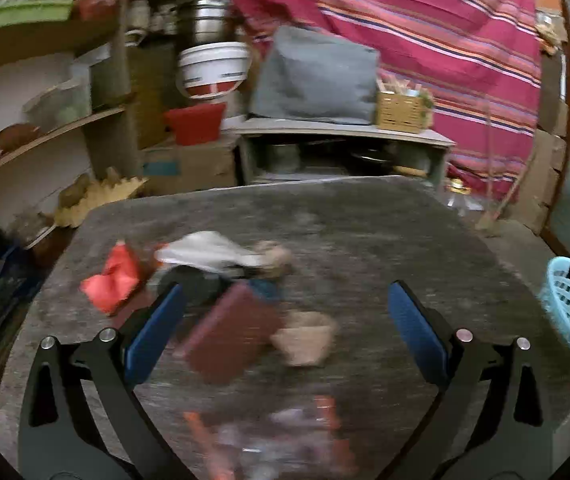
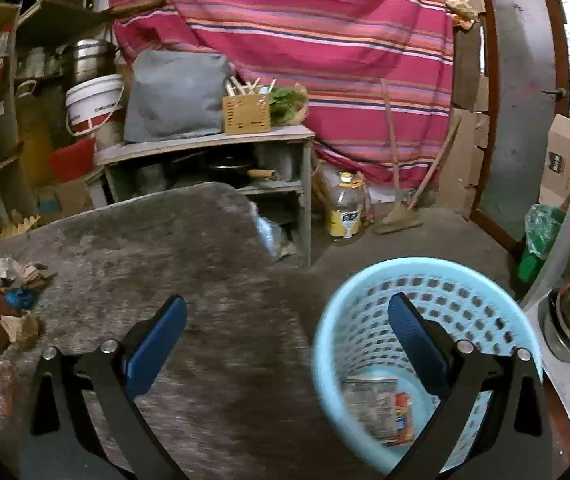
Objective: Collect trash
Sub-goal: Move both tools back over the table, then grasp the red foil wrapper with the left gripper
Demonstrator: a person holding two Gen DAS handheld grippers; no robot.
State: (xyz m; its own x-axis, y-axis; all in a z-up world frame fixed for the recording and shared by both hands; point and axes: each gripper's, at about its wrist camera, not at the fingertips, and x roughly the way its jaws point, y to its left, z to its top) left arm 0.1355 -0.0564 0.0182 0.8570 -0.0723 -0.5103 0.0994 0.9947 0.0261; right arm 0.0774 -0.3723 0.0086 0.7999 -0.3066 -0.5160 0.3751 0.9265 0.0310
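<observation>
I judge task barely begun: light-blue perforated plastic basket holds one printed wrapper. Crumpled paper pile left of basket waits on grey worktop. Left gripper, right gripper: jaws wide, empty.

Left gripper: jaws spread wide, blue pads angled outward, nothing between them
Right gripper: jaws likewise spread wide, blue pads apart, holding nothing, black linkage arms splayed
</observation>
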